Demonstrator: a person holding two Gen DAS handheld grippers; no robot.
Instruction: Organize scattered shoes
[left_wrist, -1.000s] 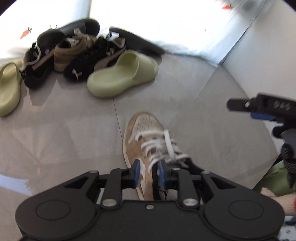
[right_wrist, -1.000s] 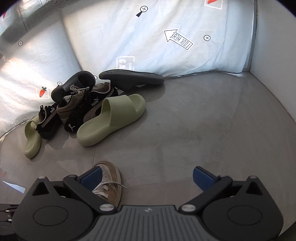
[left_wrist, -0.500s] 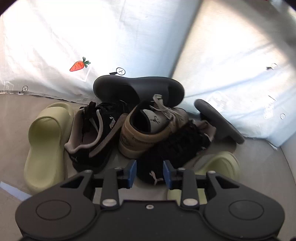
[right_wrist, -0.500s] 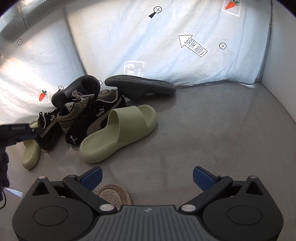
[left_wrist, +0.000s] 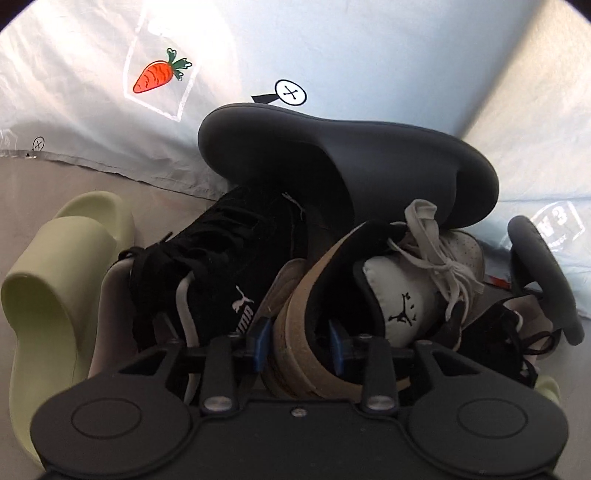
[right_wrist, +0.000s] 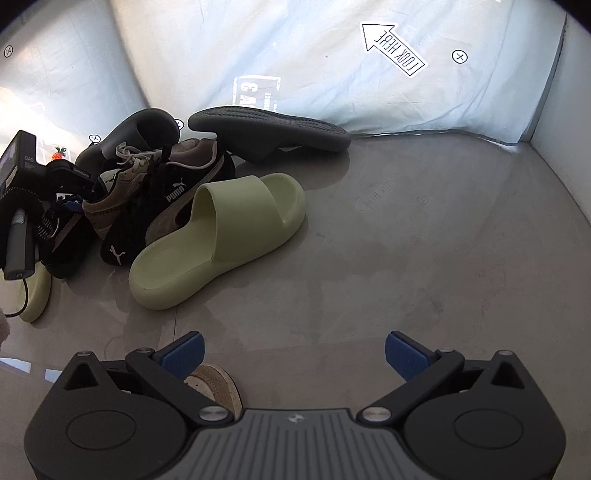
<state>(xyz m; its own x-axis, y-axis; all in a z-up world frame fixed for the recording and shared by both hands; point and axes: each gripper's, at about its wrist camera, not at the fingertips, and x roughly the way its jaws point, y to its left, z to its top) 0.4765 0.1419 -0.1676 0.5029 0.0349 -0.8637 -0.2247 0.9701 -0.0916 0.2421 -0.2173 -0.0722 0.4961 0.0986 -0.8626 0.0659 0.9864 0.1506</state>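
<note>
The grey floor (right_wrist: 424, 258) carries everything, backed by a pale blue sheet (right_wrist: 332, 74) printed with an arrow, small cross marks and a carrot (left_wrist: 157, 75); the scattered shoes lie heaped where floor meets sheet. Largest in the heap are the slides: a pale green slide (right_wrist: 221, 236) lies on its sole at the near right edge of the pile, apart from the right gripper; a dark grey slide (left_wrist: 347, 162) leans on top of the sneakers against the sheet; its mate (right_wrist: 269, 133) lies sole-up at the back right of the pile; a second green slide (left_wrist: 55, 295) lies at the left edge, touching a black suede sneaker (left_wrist: 221, 266) with a white logo. A second black sneaker (right_wrist: 122, 243) sits at the front of the pile, just beside the first green slide. In the middle of the heap sits a tan sneaker (left_wrist: 314, 325) with a white tongue and loose grey laces. The left gripper (left_wrist: 299, 341) points down into the pile with its jaws straddling the tan sneaker's heel collar, one blue pad outside, one inside; the jaws are opening, the pads not clearly pressing. The right gripper (right_wrist: 293, 350) hangs over bare floor, jaws spread wide with nothing between them; the toe of another tan sneaker (right_wrist: 212, 384) shows just under its left finger.
</note>
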